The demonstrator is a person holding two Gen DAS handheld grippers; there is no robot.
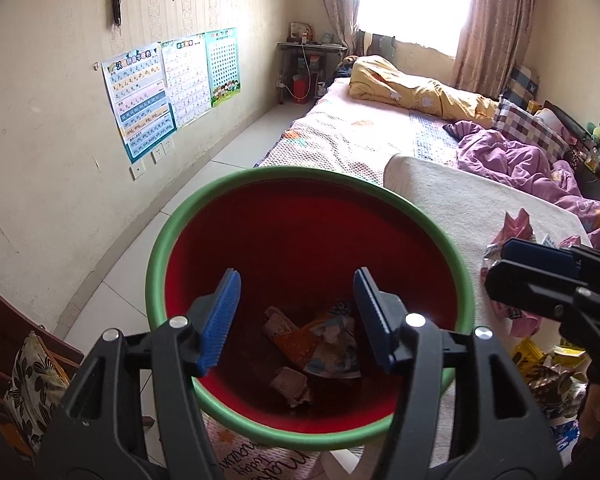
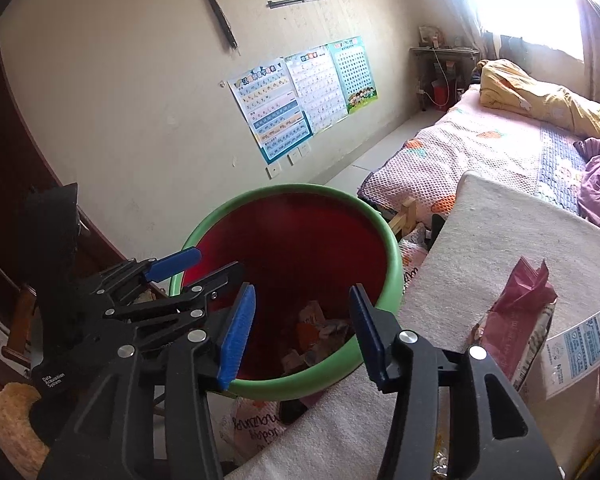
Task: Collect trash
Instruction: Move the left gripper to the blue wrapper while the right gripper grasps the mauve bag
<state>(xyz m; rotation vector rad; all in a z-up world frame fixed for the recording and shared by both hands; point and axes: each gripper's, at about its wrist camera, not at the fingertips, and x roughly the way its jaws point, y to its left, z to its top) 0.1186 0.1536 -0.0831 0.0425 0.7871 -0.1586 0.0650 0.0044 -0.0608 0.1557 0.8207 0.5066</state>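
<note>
Both left gripper (image 1: 296,320) and right gripper (image 2: 302,334), jaws wide and empty, hover over the green-rimmed red plastic bin (image 1: 172,232); next, likely the crumpled pink wrapper (image 2: 520,312).

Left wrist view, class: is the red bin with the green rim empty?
No. Several crumpled wrappers lie at the bottom of the bin, seen between the fingers of the open left gripper.

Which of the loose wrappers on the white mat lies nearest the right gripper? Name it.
The crumpled pink plastic wrapper, just beside the open right gripper. The white-and-blue printed packet lies farther out; the other wrappers are already in the red bin.
</note>
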